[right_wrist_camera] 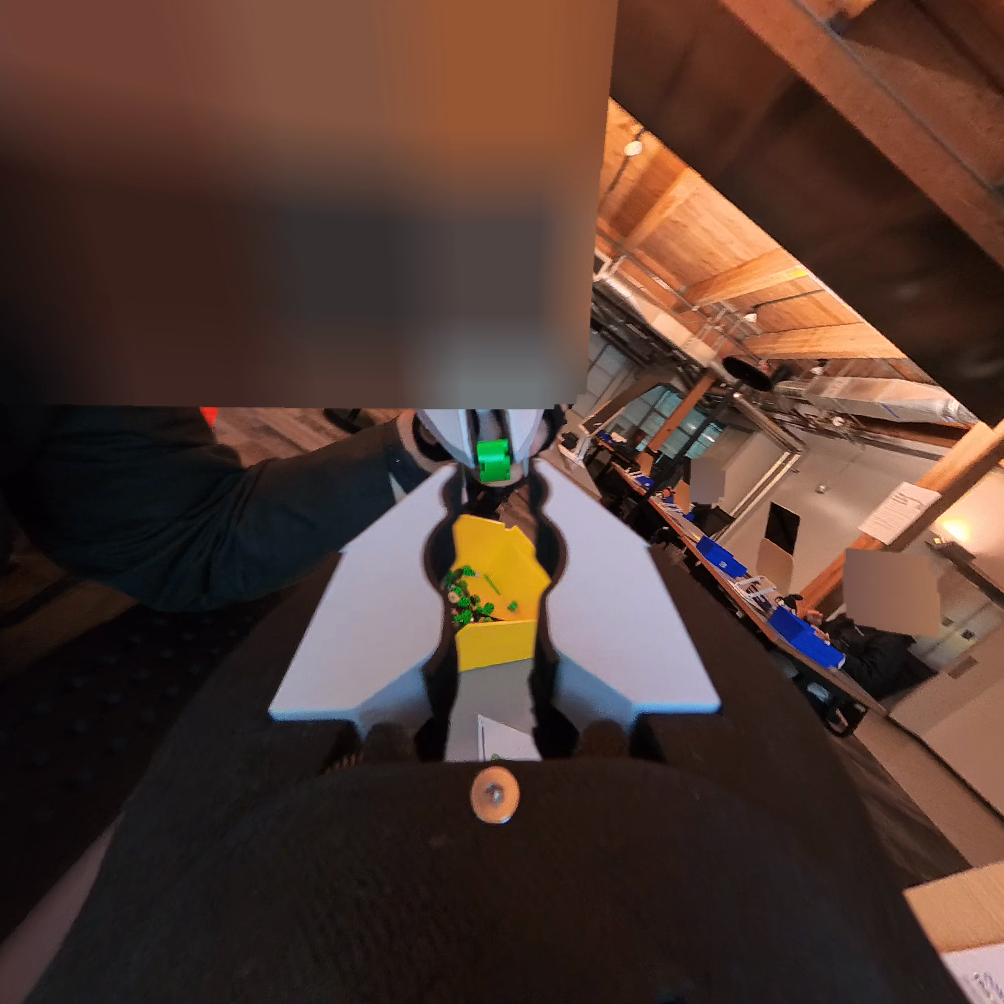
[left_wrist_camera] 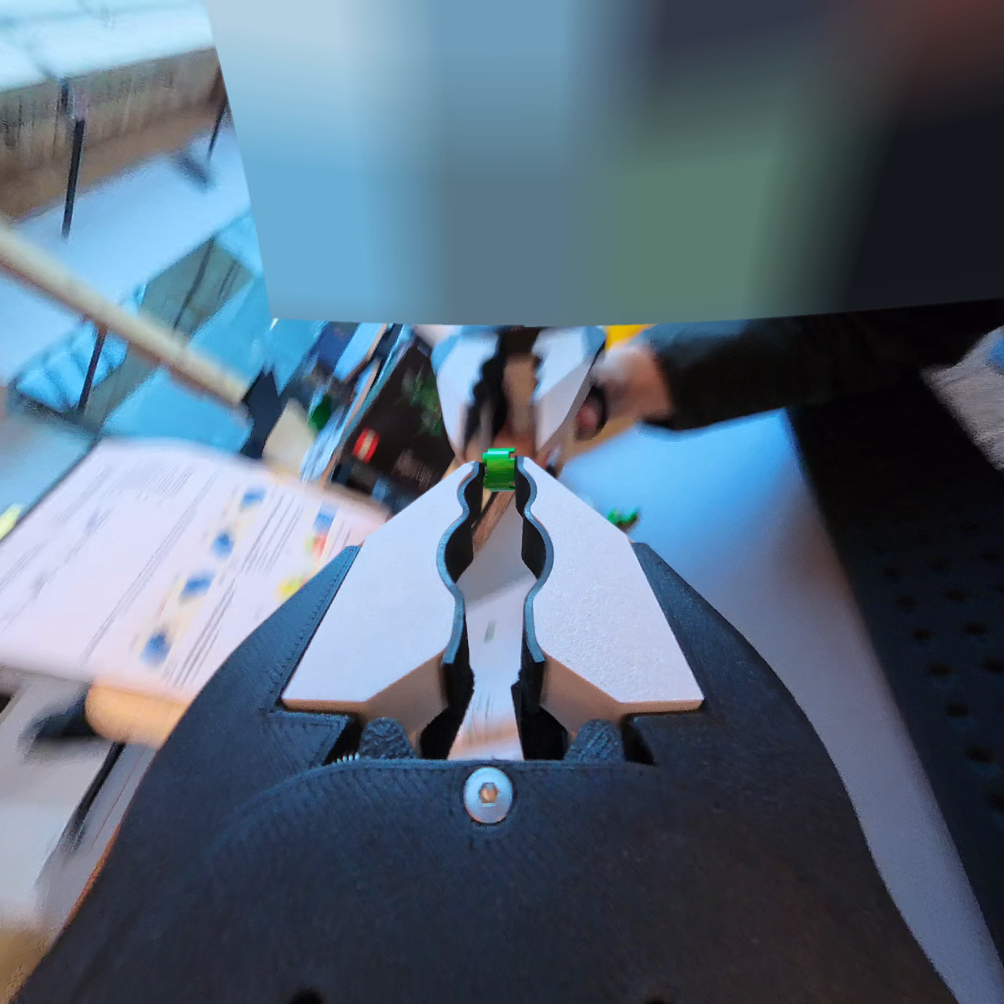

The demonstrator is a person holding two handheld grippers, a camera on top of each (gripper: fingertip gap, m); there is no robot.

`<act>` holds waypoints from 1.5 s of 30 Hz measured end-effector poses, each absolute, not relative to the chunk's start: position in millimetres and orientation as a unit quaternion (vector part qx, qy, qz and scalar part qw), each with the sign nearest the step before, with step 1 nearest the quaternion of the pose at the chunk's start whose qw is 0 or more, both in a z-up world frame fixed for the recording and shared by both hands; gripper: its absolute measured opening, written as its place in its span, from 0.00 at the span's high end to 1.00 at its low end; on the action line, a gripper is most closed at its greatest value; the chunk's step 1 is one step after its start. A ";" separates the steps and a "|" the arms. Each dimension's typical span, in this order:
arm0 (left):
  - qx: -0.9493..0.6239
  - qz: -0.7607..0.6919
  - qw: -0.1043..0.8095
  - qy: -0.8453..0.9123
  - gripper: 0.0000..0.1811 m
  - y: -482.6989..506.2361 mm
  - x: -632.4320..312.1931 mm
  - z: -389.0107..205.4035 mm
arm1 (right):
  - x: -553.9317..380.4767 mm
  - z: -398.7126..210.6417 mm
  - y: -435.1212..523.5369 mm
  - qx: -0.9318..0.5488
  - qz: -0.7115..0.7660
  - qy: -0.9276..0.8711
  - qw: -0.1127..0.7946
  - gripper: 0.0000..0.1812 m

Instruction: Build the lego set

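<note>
My left gripper (left_wrist_camera: 499, 470) is clamped on a small green brick (left_wrist_camera: 498, 468), which sits right at the fingertips with the white fingers (left_wrist_camera: 405, 587) pinching it from both sides. Facing it, a little farther off, I can see my right gripper (left_wrist_camera: 516, 391), tip to tip with mine but blurred, and behind it a hand (left_wrist_camera: 633, 388) in a dark sleeve (left_wrist_camera: 771, 369). From the right wrist camera, the same green brick (right_wrist_camera: 493, 460) shows held in the left gripper (right_wrist_camera: 491, 451) just past my right gripper (right_wrist_camera: 493, 483), whose tips stand a little apart with nothing between them; the brick looks just beyond them, and I cannot tell whether it touches them. Through the gap between the right fingers (right_wrist_camera: 614, 614) I see a yellow tray (right_wrist_camera: 500, 644) below, with a heap of small green pieces (right_wrist_camera: 464, 597) in its left part. On the left side of the left wrist view lies a printed sheet (left_wrist_camera: 163, 565) with coloured pictures, smeared by motion, and one loose green piece (left_wrist_camera: 622, 516) rests on the white table (left_wrist_camera: 722, 543) near the right finger. A black perforated mat (left_wrist_camera: 934, 625) lies along the table's far right.
</note>
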State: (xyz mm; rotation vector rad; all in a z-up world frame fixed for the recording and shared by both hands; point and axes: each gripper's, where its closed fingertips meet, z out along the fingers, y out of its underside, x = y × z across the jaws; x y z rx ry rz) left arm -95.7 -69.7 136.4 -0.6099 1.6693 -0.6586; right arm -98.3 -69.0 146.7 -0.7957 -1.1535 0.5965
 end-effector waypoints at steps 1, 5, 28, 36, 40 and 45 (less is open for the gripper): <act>-0.297 -0.251 0.589 0.708 0.95 -52.5 -100.8 134.2 | -96.0 147.4 -66.1 -0.367 0.273 -0.516 0.724 0.85; -0.616 -0.043 0.467 0.633 0.95 69.4 -195.3 58.1 | -79.3 132.9 -46.3 -0.437 0.239 -0.518 0.695 0.85; -0.742 -0.154 0.425 0.495 0.81 123.8 -175.4 53.8 | 91.3 62.3 9.9 -0.727 0.066 -0.349 0.588 0.80; -0.608 -0.253 0.400 0.637 0.85 37.2 -71.4 57.3 | 111.8 -75.2 -32.3 -0.851 0.116 -0.270 0.435 0.75; -0.613 -0.260 0.396 0.632 0.86 40.1 -72.0 56.4 | 119.6 -120.9 -41.8 -0.875 0.147 -0.208 0.411 0.75; -0.619 -0.271 0.401 0.619 0.87 47.3 -78.9 59.5 | 123.2 -140.7 -32.0 -0.885 0.183 -0.156 0.399 0.79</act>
